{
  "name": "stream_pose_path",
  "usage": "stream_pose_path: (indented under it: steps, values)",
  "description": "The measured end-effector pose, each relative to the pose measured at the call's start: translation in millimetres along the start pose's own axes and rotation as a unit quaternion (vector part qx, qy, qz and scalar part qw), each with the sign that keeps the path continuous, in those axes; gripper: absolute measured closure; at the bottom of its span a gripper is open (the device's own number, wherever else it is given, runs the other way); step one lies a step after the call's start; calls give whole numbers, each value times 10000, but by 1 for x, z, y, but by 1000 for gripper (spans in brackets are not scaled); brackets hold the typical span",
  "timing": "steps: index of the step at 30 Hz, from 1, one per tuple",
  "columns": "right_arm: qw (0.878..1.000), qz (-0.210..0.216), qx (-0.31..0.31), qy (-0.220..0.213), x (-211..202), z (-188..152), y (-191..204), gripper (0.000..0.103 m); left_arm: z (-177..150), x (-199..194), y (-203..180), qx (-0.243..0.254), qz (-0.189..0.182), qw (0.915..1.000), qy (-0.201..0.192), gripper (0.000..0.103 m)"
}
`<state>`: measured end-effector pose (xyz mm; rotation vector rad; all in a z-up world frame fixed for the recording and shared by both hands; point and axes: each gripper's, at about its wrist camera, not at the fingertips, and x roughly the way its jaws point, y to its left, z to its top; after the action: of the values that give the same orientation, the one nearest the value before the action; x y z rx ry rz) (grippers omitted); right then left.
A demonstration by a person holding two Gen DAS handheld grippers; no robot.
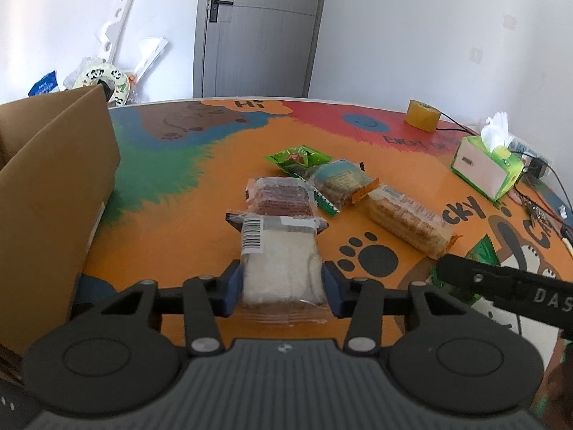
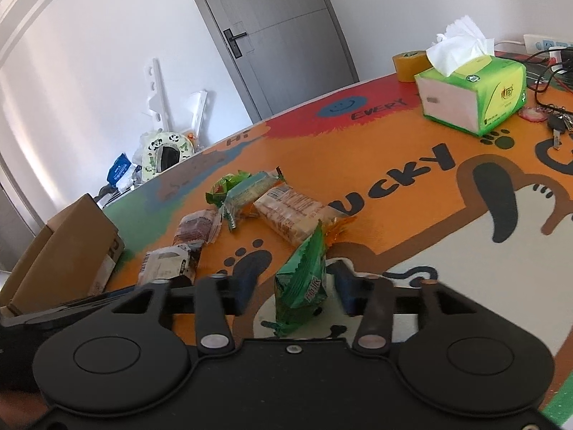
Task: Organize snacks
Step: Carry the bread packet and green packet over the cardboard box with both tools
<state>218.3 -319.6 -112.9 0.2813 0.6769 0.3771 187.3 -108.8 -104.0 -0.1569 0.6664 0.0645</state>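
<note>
The left gripper (image 1: 283, 283) has its blue pads tight against both sides of a white bread pack (image 1: 281, 265) that lies on the bright tabletop (image 1: 172, 222), next to the brown cardboard box (image 1: 53, 186). The right gripper (image 2: 292, 292) is partly open with a green snack bag (image 2: 302, 286) between its jaws, and the pads do not touch it. More snacks (image 1: 408, 220) lie in a bunch in the middle, with a green tissue box (image 2: 476, 95) farther back.
</note>
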Motion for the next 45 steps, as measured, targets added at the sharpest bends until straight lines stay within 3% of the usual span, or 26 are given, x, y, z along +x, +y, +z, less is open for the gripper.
stream_pose_path:
  steps: [5,6,7,24,45]
  values:
    - [10000,-38,-73,21,9,0,4,50,0,-4,5,-48,-49,10000,16,58]
    - [9999,-51,-86,32,9,0,5,55,0,-5,6,-68,-62,10000,6,58]
    - [9999,-48,-61,89,10,0,4,74,1,-7,7,-83,-77,9999,-13,58]
    - [9995,98,-122,-275,-32,4,17,76,8,-49,8,-116,-297,9985,-436,58]
    - [9943,493,-644,-696,-57,20,80,77,29,-115,44,-334,-201,9919,-1206,58]
